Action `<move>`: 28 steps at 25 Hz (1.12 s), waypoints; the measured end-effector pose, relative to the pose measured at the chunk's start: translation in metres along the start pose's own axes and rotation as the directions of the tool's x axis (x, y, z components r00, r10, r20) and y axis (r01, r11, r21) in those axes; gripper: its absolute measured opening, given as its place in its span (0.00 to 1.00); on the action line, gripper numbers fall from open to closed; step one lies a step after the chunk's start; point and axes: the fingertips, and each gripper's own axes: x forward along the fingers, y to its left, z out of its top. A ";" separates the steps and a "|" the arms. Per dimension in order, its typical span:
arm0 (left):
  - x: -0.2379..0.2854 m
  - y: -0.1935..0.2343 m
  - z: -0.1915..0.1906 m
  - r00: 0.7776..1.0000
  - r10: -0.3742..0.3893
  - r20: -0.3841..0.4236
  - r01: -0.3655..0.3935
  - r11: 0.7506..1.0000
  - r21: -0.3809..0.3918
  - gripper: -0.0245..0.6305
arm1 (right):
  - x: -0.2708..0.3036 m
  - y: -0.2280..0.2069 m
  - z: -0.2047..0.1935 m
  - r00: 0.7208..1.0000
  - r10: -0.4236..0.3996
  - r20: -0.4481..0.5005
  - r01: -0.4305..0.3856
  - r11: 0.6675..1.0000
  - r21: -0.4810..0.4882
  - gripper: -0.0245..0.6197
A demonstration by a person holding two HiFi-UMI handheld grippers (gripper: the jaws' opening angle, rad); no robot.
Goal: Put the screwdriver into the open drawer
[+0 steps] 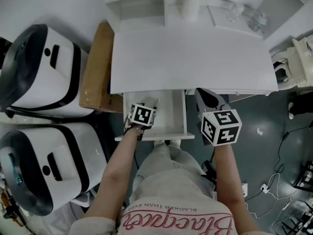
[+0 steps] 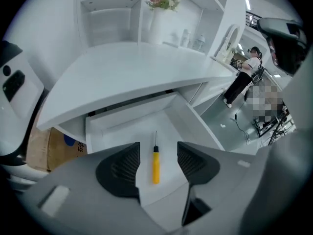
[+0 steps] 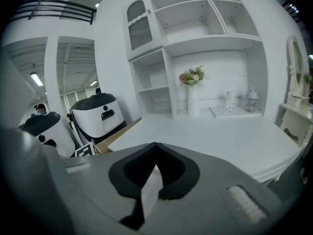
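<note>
The screwdriver (image 2: 155,164), yellow-handled with a thin metal shaft, lies flat on the floor of the open white drawer (image 2: 112,126), tip pointing toward the desk. My left gripper (image 2: 157,150) hovers over the drawer, open, with the screwdriver showing in the gap between its fingers and touching neither. In the head view the left gripper (image 1: 142,115) sits over the drawer (image 1: 179,116) and hides the screwdriver. My right gripper (image 1: 207,98) is to the drawer's right, by the desk's front edge. In its own view the right gripper (image 3: 155,146) is shut with nothing in it.
The white desk (image 1: 190,58) carries a shelf unit with a vase of flowers (image 1: 190,1) and glass bottles (image 1: 257,19). Two white-and-black machines (image 1: 39,72) and a cardboard box (image 1: 97,67) stand left. Cables (image 1: 281,151) lie on the dark floor at right. A person (image 2: 242,80) stands far off.
</note>
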 end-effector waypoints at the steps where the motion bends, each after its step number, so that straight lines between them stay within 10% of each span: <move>1: -0.005 0.001 0.003 1.000 0.007 0.015 -0.008 1.000 0.007 0.43 | 0.000 0.000 0.003 1.000 0.001 0.006 -0.001 1.000 -0.001 0.04; 20: -0.092 0.009 0.063 0.950 0.017 0.312 -0.015 1.000 -0.009 0.40 | -0.012 0.021 0.046 0.995 0.041 0.096 -0.026 0.988 -0.152 0.04; 28: -0.148 0.017 0.099 0.870 0.068 0.487 -0.059 0.998 -0.034 0.37 | -0.023 0.029 0.073 0.978 0.069 0.196 -0.027 0.977 -0.210 0.04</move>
